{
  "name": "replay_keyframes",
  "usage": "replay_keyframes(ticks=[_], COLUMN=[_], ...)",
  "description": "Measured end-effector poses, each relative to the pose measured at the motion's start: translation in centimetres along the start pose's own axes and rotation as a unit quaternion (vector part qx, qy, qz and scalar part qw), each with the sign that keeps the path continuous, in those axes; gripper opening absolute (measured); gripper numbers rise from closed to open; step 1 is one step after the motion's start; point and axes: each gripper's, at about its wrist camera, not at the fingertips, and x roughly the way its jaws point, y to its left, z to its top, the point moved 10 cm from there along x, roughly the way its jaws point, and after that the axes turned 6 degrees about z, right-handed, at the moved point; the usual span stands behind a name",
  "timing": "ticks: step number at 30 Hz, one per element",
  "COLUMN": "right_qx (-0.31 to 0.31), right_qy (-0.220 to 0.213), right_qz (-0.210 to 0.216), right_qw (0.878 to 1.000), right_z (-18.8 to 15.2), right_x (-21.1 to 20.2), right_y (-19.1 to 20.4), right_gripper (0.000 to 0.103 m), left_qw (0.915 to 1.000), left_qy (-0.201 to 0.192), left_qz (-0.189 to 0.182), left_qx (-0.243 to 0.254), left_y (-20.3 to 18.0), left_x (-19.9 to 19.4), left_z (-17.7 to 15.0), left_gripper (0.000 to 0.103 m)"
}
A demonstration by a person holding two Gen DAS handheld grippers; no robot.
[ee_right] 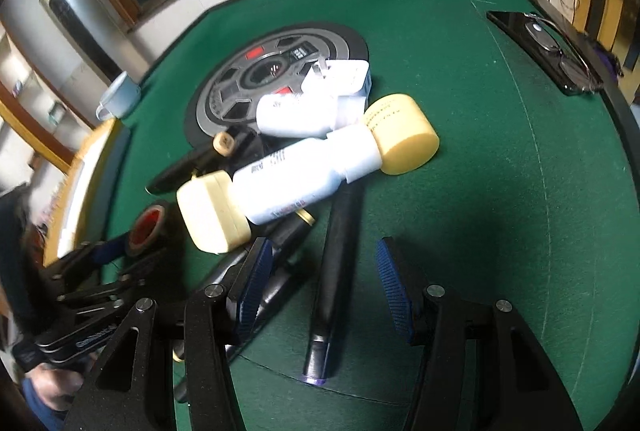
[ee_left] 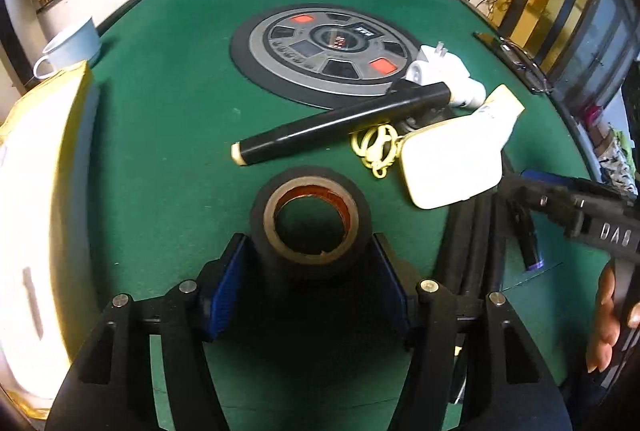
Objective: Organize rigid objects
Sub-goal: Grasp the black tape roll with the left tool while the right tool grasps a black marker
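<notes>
A black tape roll with a brown core lies flat on the green felt, between the blue pads of my left gripper, which press on its two sides. In the right wrist view the same tape roll shows at the left. My right gripper stands open over a long black pen that lies between its fingers, apart from both pads. Just beyond is a pile: a white bottle with a yellow cap, a cream box, a second white bottle and a white plug.
A black tube with a cream end and a gold clip lie beside the round control panel. A pale cup and a yellow-edged tray sit at the left. A phone with glasses lies at the right rim.
</notes>
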Motion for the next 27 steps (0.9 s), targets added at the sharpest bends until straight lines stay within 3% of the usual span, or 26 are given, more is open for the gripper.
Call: replay_keyframes(ticks=[4,5,7,10,13,20,27], right_qx=[-0.025,-0.026,-0.027,0.003,0.040,0.050,-0.010], right_qy=[-0.004,-0.005,-0.008,-0.006,-0.014,-0.050,-0.019], right_qz=[-0.019,-0.024,-0.050,-0.016,0.020,0.042,-0.002], right_qw=[1.000,0.999,0.998,1.000,0.999,0.997,1.000], right_z=[-0.5,-0.5,-0.5,-0.3,0.0,0.9,-0.2], right_x=[0.4,0.4,0.4,0.3,-0.4,-2.4,-1.4], right_y=[0.4,0.3,-0.4,-0.7,-1.3,-1.2,-0.3], right_gripper=[0.044,0.025,0.014,0.014,0.014,0.013,0.013], left_qw=[0.9999,0.9998,0.9993,0.9991,0.9996,0.9993,0.9993], left_qy=[0.004,0.001,-0.016,-0.030,-0.028,-0.028,-0.029], left_qz=[0.010,0.019,0.028,0.024,0.007,-0.022,-0.019], left_qx=[-0.003,0.008,0.018,0.017,0.006,-0.007,-0.010], left_y=[0.1,-0.1,-0.2,0.0,0.0,0.0,0.4], left_x=[0.6,1.0,1.3,0.8,0.2,-1.6,-1.9], left_z=[0.6,1.0,1.3,1.0,0.3,-1.8,-2.3], left_gripper=[0.067,0.070,0.071,0.061,0.061,0.061,0.061])
